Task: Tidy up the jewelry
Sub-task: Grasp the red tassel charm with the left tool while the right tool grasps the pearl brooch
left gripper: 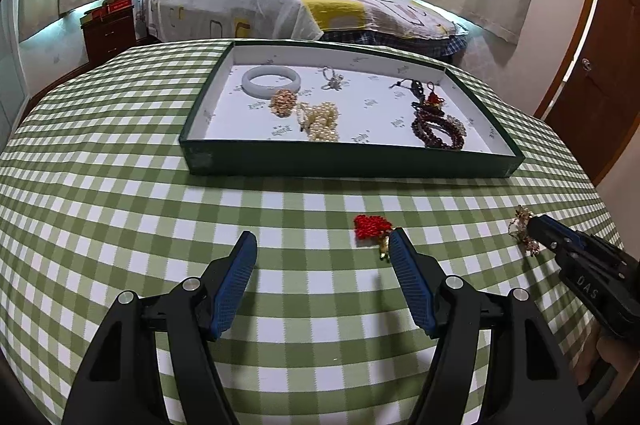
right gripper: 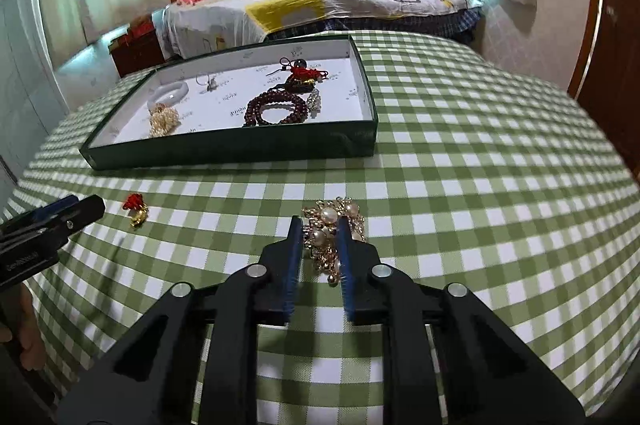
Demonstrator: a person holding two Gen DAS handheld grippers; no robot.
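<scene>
A dark green tray [left gripper: 344, 161] with a white inside holds a white bangle [left gripper: 271, 81], a pearl bracelet [left gripper: 322, 123], dark red beads [left gripper: 438, 133] and other pieces. It also shows in the right wrist view [right gripper: 240, 149]. My left gripper [left gripper: 322, 245] is open above the checked cloth; a red knot charm with a gold piece [left gripper: 372, 227] lies by its right finger. My right gripper [right gripper: 319, 225] has its jaws narrowed around a gold and pearl bracelet [right gripper: 332, 225] lying on the cloth; whether they press it I cannot tell.
The table has a green and white checked cloth [left gripper: 120, 185]. A bed [left gripper: 280, 5], a wooden nightstand [left gripper: 108, 29] and a wooden door [left gripper: 600, 85] stand beyond the table. The right gripper shows at the right edge of the left wrist view [left gripper: 532, 229].
</scene>
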